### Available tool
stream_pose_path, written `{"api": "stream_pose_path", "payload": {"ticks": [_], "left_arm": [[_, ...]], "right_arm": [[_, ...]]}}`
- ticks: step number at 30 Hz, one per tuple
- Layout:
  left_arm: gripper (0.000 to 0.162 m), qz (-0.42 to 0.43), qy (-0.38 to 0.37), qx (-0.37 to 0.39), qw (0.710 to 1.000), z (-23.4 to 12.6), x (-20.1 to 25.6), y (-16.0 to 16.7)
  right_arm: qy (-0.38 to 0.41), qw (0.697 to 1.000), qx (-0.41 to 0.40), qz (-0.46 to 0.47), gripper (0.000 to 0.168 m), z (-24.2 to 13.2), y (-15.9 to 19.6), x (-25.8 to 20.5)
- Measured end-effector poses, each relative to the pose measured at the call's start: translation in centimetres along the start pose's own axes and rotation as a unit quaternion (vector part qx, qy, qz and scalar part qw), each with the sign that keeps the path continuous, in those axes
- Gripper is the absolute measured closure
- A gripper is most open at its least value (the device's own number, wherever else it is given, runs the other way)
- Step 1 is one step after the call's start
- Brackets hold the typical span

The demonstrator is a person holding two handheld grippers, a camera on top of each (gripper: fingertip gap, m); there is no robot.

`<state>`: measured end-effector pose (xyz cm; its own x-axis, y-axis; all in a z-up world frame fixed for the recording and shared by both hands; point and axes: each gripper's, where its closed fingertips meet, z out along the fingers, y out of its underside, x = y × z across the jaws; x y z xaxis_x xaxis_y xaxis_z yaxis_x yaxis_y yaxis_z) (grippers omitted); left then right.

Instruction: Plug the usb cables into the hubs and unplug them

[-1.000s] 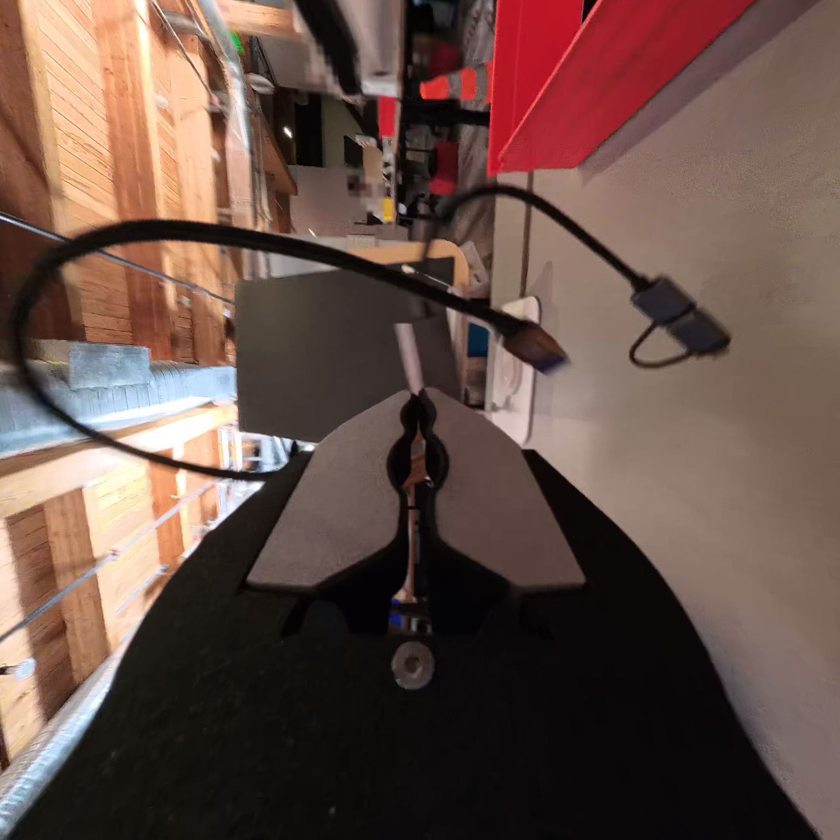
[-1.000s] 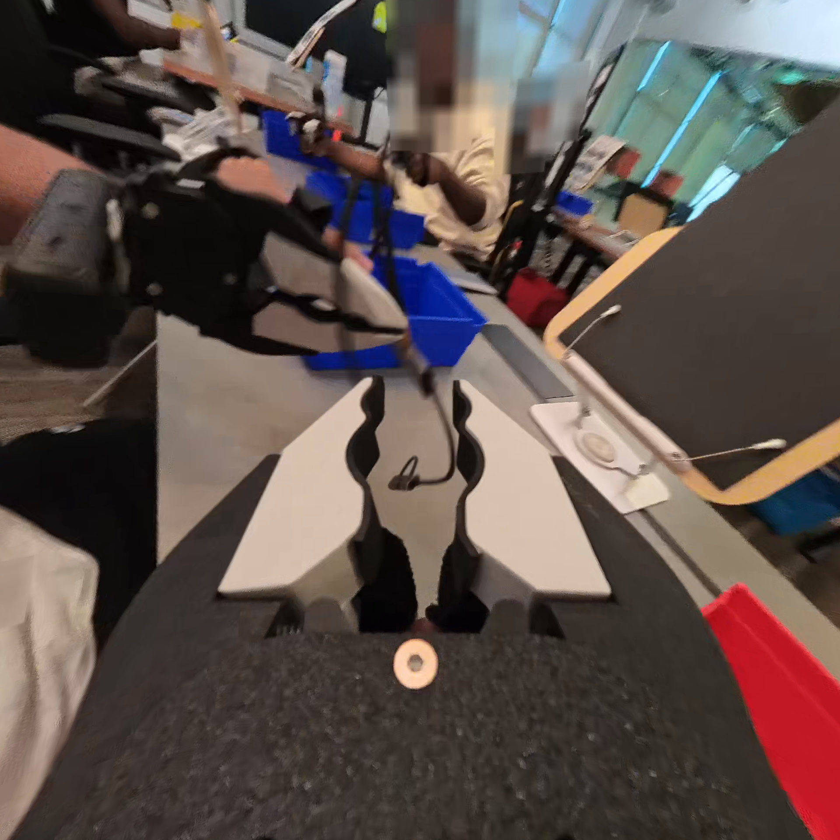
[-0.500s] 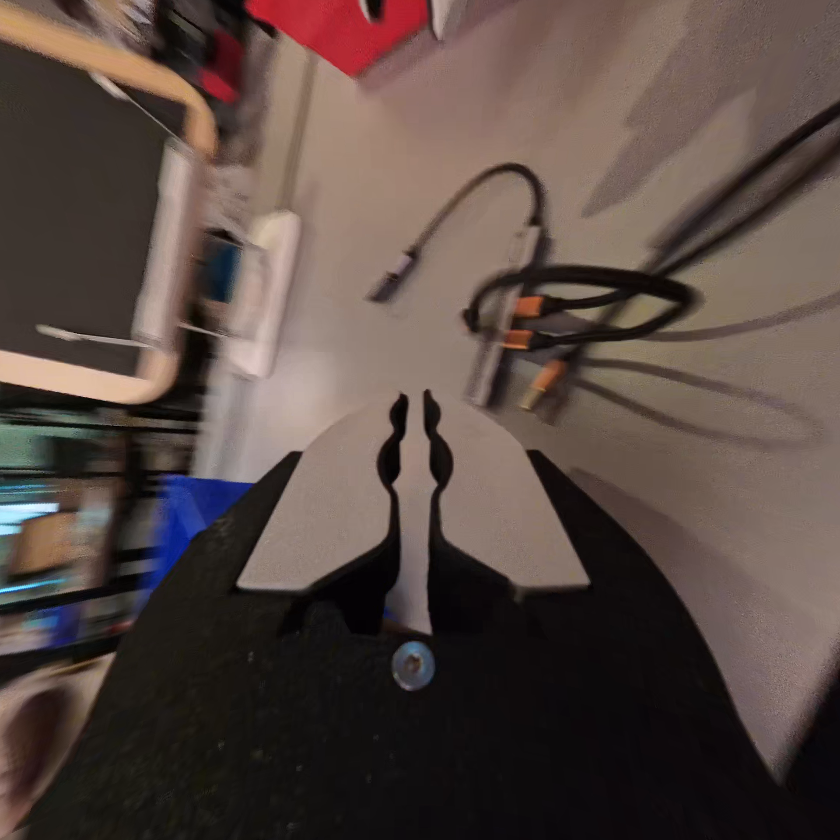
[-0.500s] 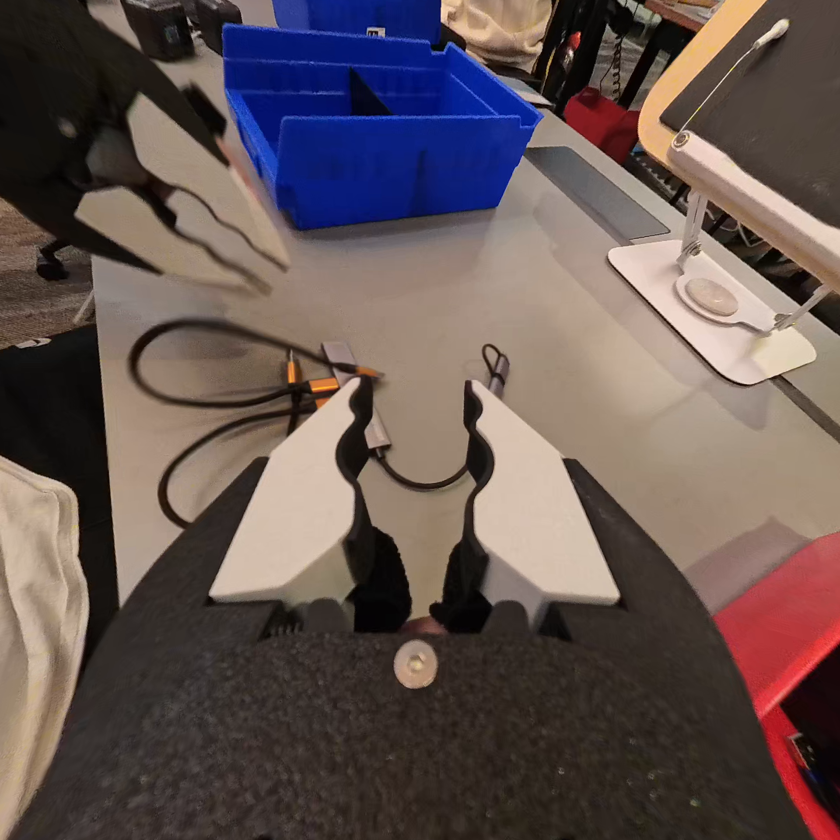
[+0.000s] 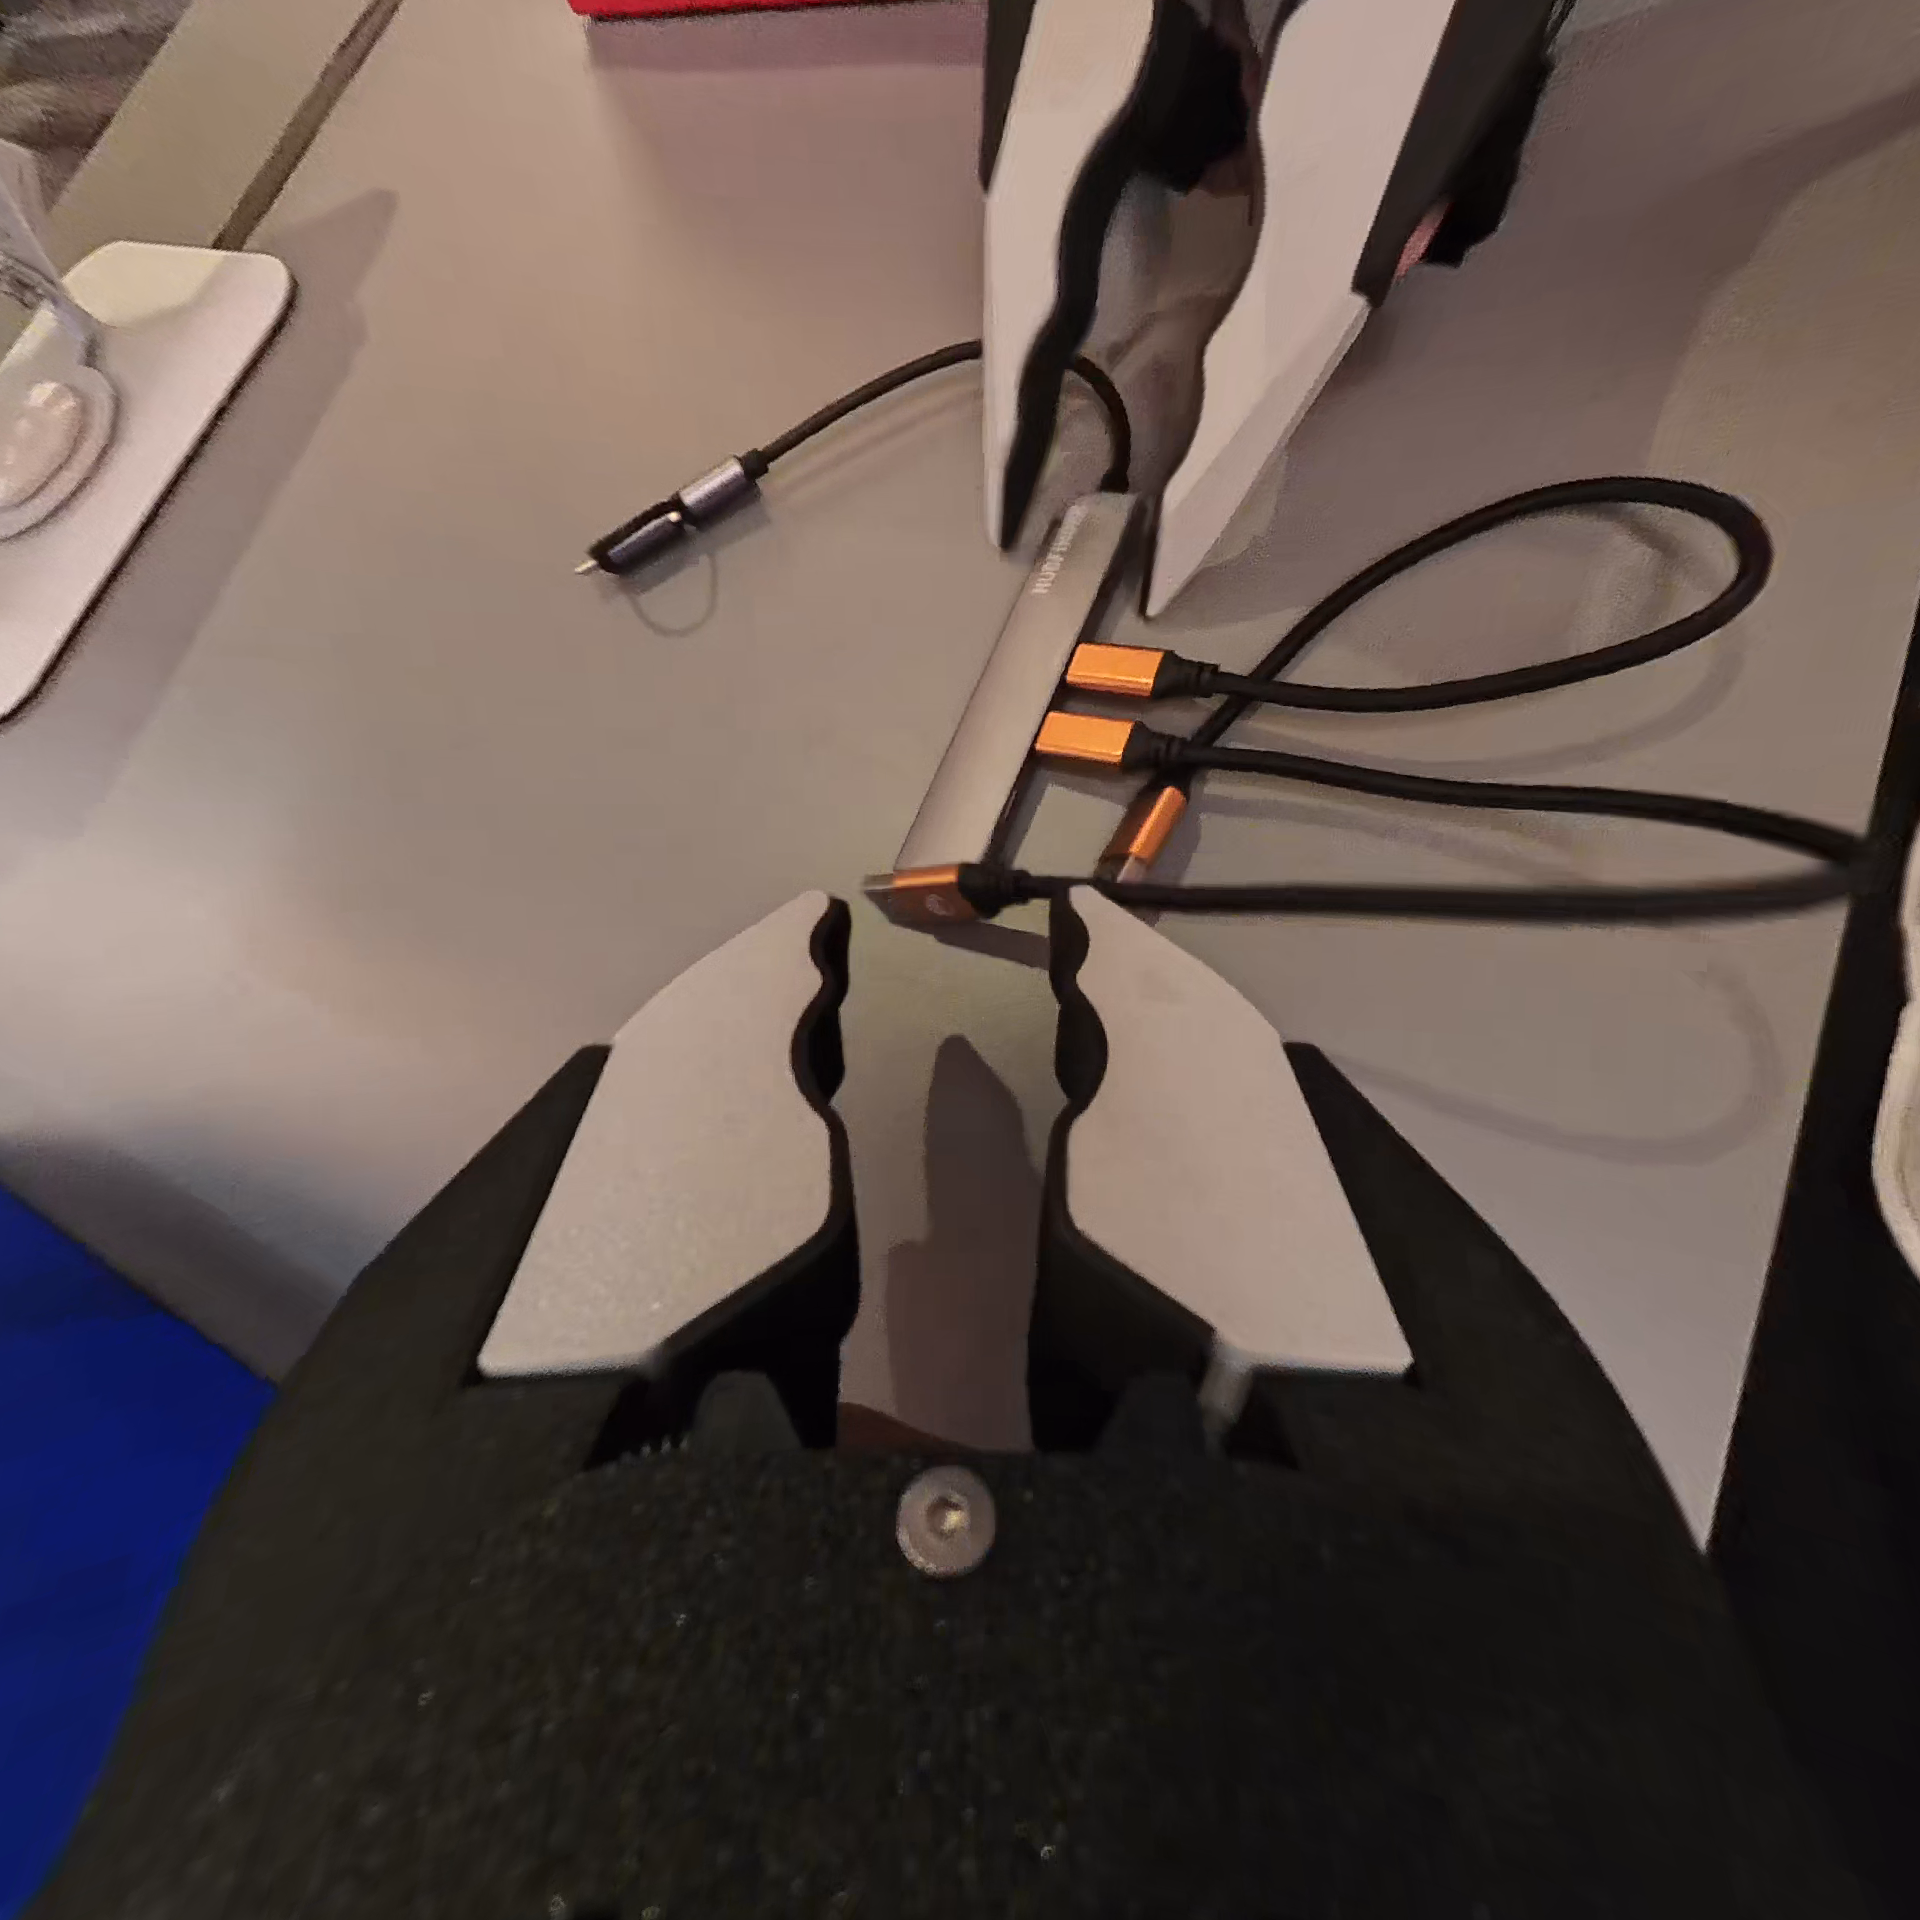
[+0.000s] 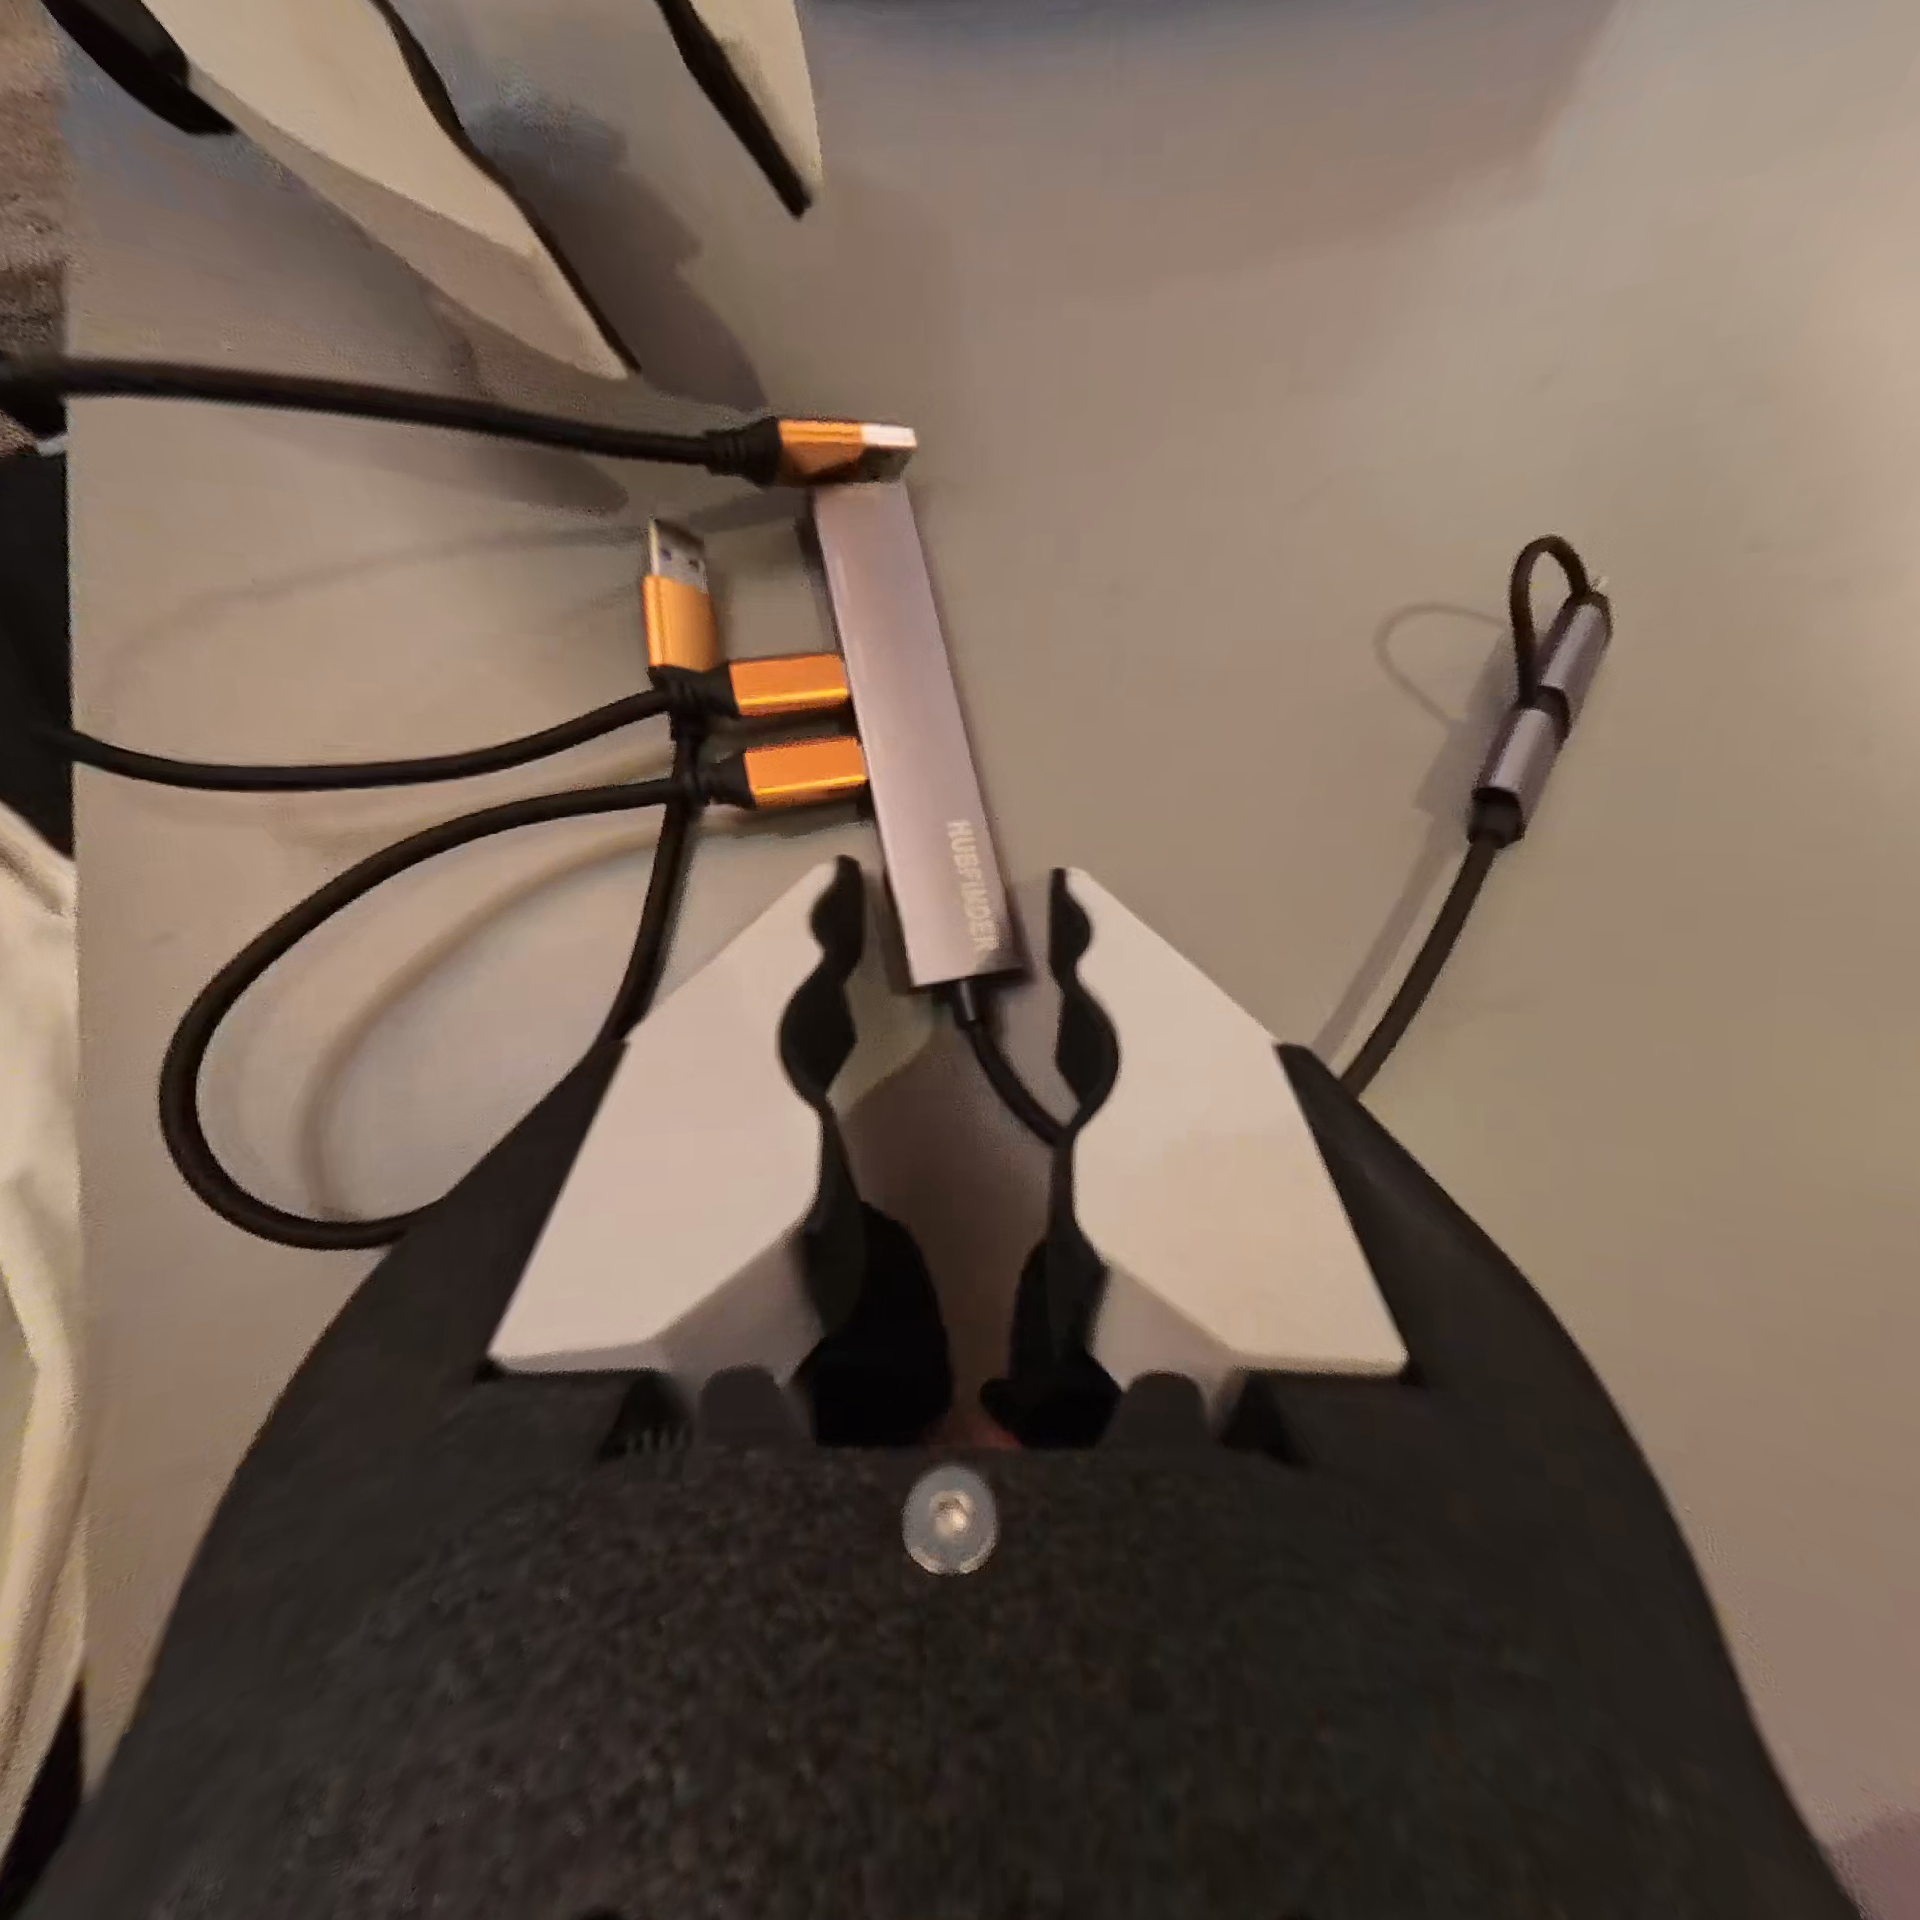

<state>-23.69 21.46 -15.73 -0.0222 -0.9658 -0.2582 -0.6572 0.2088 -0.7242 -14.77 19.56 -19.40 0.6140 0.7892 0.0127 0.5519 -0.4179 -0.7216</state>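
A grey USB hub (image 5: 1023, 707) lies on the grey table (image 5: 468, 779) with two orange-ended black cables (image 5: 1112, 668) plugged into its side. My left gripper (image 5: 951, 914) is open, low over the table, and a loose orange plug (image 5: 925, 891) lies just ahead, between its fingertips. Another loose orange plug (image 5: 1143, 831) lies beside the hub. My right gripper (image 6: 951, 883) is open and straddles the cable end of the hub (image 6: 914, 727) without closing on it. It also shows in the left wrist view (image 5: 1122, 499). The left gripper (image 6: 712, 289) shows at the top of the right wrist view.
The hub's own lead ends in a grey connector (image 5: 686, 514) to the left. A white stand base (image 5: 125, 416) is at the far left, a blue bin (image 5: 83, 1558) at the lower left, and a red bin (image 5: 779, 8) at the top edge. Black cable loops (image 6: 239, 1143) trail toward the table edge. Left tips to right tips: about 10 cm.
My left gripper was shut on a cable held in the air; it has let go, opened and dropped to the table. My right gripper has moved down over the hub's end.
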Motion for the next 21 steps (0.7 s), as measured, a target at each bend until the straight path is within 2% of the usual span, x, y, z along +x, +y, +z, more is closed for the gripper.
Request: {"api": "stream_pose_path", "payload": {"ticks": [1,6,11,15,19,21], "left_arm": [[0.126,0.003,-0.006,-0.002,1.000,-0.4,-0.4,0.1],[0.126,-0.032,0.007,0.012,0.999,-1.9,-2.0,-0.4],[0.120,-0.013,0.020,0.033,0.999,-2.0,-2.3,-1.8],[0.119,0.103,0.012,0.048,0.993,-2.1,-1.1,-3.9],[0.126,0.274,-0.018,0.075,0.959,-2.1,1.5,-6.6],[0.125,0.314,-0.016,0.077,0.946,-1.8,2.4,-7.4]], "right_arm": [[0.002,1.000,0.000,-0.008,0.145,0.1,0.0,0.1],[0.001,1.000,0.004,-0.011,0.147,-0.4,0.1,0.2],[-0.057,0.994,0.091,0.034,0.147,-3.5,-2.0,-1.0],[-0.137,0.972,0.170,0.082,0.148,-6.5,-4.2,-2.6],[-0.207,0.954,0.194,0.099,0.147,-7.5,-5.1,-4.2],[-0.241,0.945,0.199,0.099,0.147,-7.8,-5.5,-5.3]]}}
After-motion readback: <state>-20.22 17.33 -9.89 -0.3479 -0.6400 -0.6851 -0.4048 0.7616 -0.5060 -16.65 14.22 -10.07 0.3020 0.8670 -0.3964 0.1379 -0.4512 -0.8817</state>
